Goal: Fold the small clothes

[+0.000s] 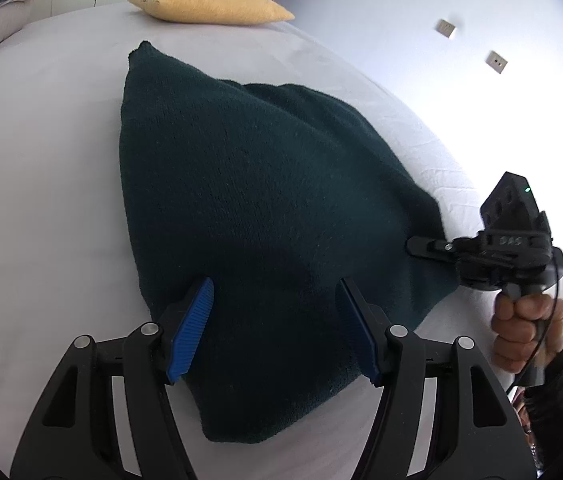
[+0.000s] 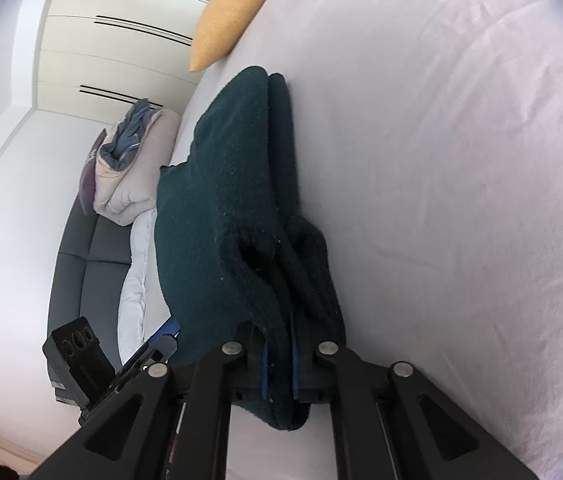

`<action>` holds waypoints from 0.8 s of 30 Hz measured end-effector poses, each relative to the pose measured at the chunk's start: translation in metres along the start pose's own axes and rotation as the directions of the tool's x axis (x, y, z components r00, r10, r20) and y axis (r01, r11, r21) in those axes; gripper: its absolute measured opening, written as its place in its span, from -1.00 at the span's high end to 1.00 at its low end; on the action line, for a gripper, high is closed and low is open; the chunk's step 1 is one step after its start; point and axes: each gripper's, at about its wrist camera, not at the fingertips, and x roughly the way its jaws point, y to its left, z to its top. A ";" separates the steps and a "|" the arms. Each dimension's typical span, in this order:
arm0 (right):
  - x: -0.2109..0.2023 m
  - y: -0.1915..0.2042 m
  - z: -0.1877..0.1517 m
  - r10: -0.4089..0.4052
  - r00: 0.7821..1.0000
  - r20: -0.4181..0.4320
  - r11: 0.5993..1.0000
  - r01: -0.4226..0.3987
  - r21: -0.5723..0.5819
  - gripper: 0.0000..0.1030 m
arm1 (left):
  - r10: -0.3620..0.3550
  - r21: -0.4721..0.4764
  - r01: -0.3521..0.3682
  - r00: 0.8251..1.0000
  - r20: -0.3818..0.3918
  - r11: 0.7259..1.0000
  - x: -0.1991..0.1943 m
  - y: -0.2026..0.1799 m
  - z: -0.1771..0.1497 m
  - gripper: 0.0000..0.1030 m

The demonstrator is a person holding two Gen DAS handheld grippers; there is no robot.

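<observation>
A dark green knitted garment point(image 1: 265, 208) lies partly folded on the white bed point(image 1: 41, 168). My left gripper point(image 1: 275, 328) is open, its blue pads just above the garment's near edge, holding nothing. My right gripper point(image 2: 277, 364) is shut on the garment's point(image 2: 225, 216) right corner, with several layers of cloth bunched between its pads. In the left wrist view the right gripper point(image 1: 427, 246) grips that corner from the right, held by a hand point(image 1: 529, 332).
A yellow pillow point(image 1: 209, 2) lies at the far end of the bed. A pile of bedding and blue cloth point(image 2: 129, 160) sits beyond the bed's far side, by white wardrobe doors point(image 2: 113, 52). The bed edge point(image 1: 461, 184) runs along the right.
</observation>
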 end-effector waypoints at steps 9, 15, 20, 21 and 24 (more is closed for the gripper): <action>-0.035 0.075 0.005 -0.386 0.904 0.183 0.906 0.409 -0.110 -0.04 | 0.030 0.031 -0.029 0.999 -0.020 0.999 0.002 -0.001 -0.003 -0.23; -0.028 0.135 0.014 -0.406 0.865 0.296 0.856 0.473 -0.209 -0.04 | 0.026 0.036 -0.025 0.999 -0.024 0.999 0.000 -0.001 -0.003 -0.23; 0.010 0.142 0.013 -0.255 0.945 0.202 0.897 0.310 -0.317 -0.04 | 0.030 0.041 -0.029 0.999 -0.019 0.999 -0.001 0.000 -0.004 -0.23; 0.022 0.139 0.015 -0.252 0.951 0.179 0.902 0.298 -0.313 -0.03 | 0.031 0.042 -0.030 0.999 -0.019 0.999 0.000 -0.001 -0.001 -0.24; 0.042 0.100 0.016 -0.269 0.958 0.105 0.927 0.287 -0.243 0.50 | 0.015 0.034 -0.014 1.000 -0.017 0.999 -0.002 0.001 0.000 -0.24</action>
